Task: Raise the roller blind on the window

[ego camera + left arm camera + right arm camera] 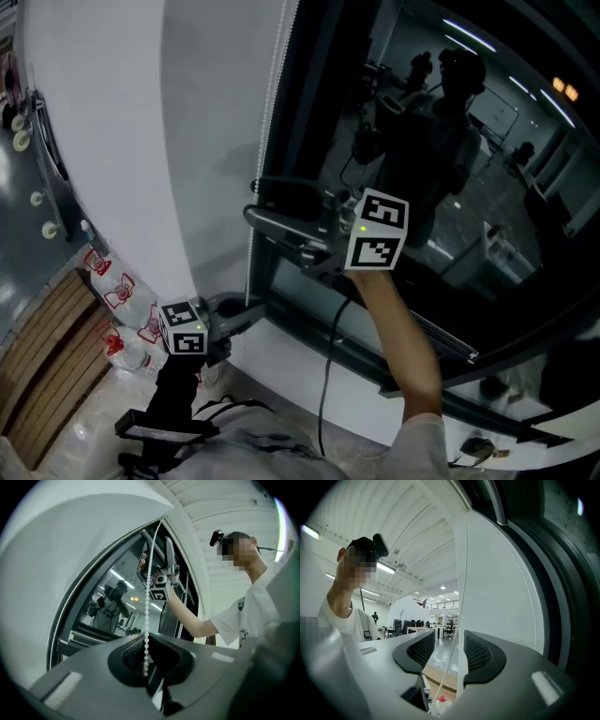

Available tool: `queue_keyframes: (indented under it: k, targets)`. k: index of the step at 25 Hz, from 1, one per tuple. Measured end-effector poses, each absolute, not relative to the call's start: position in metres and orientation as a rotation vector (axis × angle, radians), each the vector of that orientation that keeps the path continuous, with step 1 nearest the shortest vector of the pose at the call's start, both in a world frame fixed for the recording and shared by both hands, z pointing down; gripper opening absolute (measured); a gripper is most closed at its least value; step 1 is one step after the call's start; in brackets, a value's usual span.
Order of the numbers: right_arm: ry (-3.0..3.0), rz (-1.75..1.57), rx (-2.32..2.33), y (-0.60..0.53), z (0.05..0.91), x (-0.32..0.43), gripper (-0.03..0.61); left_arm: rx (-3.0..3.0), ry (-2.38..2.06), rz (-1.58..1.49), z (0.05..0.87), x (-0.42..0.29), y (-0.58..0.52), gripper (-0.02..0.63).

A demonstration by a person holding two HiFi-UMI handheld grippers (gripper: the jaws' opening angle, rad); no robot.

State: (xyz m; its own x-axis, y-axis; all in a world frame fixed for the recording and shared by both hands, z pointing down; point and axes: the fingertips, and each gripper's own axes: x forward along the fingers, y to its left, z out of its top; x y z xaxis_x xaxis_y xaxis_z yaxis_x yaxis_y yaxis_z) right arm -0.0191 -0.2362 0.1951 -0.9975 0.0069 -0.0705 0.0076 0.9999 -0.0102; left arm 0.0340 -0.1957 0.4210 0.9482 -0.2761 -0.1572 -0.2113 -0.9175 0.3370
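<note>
The blind's bead chain [148, 616] hangs down the left edge of the dark window [487, 159], beside a white wall [122, 141]. My left tongs [145, 665] are clenched on the chain low down. My right tongs [444, 651], higher up, are released, with the chain running loose between them.
</note>
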Motion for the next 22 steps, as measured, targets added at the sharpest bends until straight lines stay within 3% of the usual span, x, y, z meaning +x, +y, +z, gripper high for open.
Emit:
queue_keyframes:
  k: [9, 17, 22]
  targets:
    - [3.001, 0.184, 0.007, -0.245, 0.105, -0.026, 0.174, 2.787, -0.359, -0.296, 0.421, 0.035, -0.194, -0.002]
    - [2.995, 0.224, -0.048, -0.245, 0.095, -0.026, 0.018, 2.789, -0.356, -0.293, 0.423, 0.035, -0.193, -0.002]
    - [2.992, 0.127, -0.070, -0.246, 0.098, -0.018, 0.017, 2.790, -0.335, -0.299, 0.424, 0.037, -0.189, -0.002]
